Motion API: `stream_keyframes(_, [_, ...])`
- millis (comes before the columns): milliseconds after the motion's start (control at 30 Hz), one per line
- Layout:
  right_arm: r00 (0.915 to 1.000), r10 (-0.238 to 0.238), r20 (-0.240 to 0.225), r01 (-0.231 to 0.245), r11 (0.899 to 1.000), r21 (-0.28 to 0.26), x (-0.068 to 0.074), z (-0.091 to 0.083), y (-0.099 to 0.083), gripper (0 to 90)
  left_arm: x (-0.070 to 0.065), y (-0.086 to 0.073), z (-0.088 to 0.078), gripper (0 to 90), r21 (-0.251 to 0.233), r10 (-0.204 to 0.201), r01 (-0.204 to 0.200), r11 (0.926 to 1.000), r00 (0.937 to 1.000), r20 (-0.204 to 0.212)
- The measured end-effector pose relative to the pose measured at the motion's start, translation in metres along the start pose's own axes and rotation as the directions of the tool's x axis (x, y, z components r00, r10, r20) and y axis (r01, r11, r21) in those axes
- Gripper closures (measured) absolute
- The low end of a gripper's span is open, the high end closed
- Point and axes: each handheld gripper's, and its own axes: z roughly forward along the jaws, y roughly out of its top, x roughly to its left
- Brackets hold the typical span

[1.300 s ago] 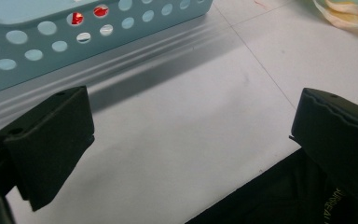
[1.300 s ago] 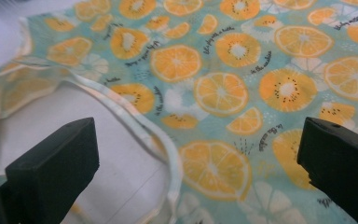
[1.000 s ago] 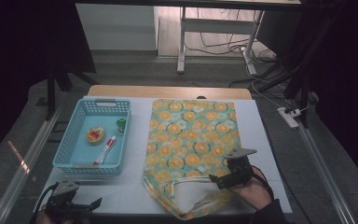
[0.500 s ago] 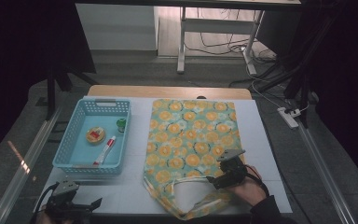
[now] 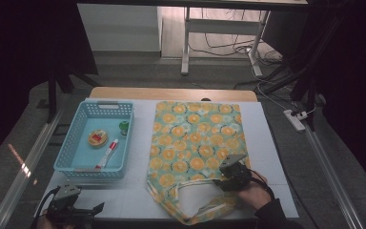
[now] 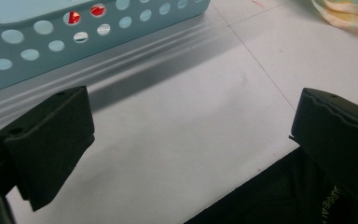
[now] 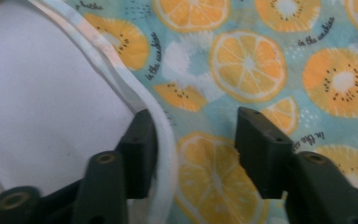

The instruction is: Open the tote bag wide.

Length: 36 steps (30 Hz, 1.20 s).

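A fruit-print tote bag (image 5: 198, 143) lies flat on the white table (image 5: 276, 143), its handles toward the person. The right gripper (image 7: 191, 140) sits low over the bag's near edge, jaws partly open astride the white handle strap (image 7: 163, 135), not closed on it. The left gripper (image 6: 191, 140) hangs wide open and empty just short of the blue basket (image 6: 51, 42)

Fruit-print bag (image 7: 270, 60): cursive black "in the sunshine" repeated between the orange and kiwi slices in the right gripper view, at several angles, some copies cut off; dark garment (image 6: 326, 205) at bottom right of the left gripper view: small pale lettering, too small to read; nothing else legible
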Motion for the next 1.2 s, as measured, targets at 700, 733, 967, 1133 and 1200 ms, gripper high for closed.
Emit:
stream_keyframes(700, [0.9984,-0.040,-0.040,0.040,0.999,-0.002,0.007,0.015,0.027,64.5,0.000,0.000,0.000,0.0,0.003,0.001,-0.001,1.0000,1.0000,0.000])
stream_keyframes(733, [0.9982,-0.044,-0.041,0.044,0.999,-0.001,0.008,0.015,0.029,64.5,0.000,0.000,0.000,0.0,0.002,0.000,0.000,1.0000,1.0000,0.000])
stream_keyframes(967, [0.9963,-0.069,-0.051,0.069,0.998,0.006,0.011,0.022,0.040,62.6,0.000,0.000,0.000,0.0,0.003,0.000,0.000,1.0000,1.0000,0.000])
stream_keyframes(1133, [0.9950,-0.084,-0.055,0.085,0.996,0.018,0.014,0.029,0.047,61.3,0.000,0.000,0.000,0.0,0.003,0.001,-0.001,1.0000,1.0000,0.000])
stream_keyframes(1200, [0.9945,-0.095,-0.045,0.096,0.995,0.015,0.013,0.031,0.049,63.1,0.000,0.000,0.000,0.0,0.003,0.000,0.000,1.0000,1.0000,0.001])
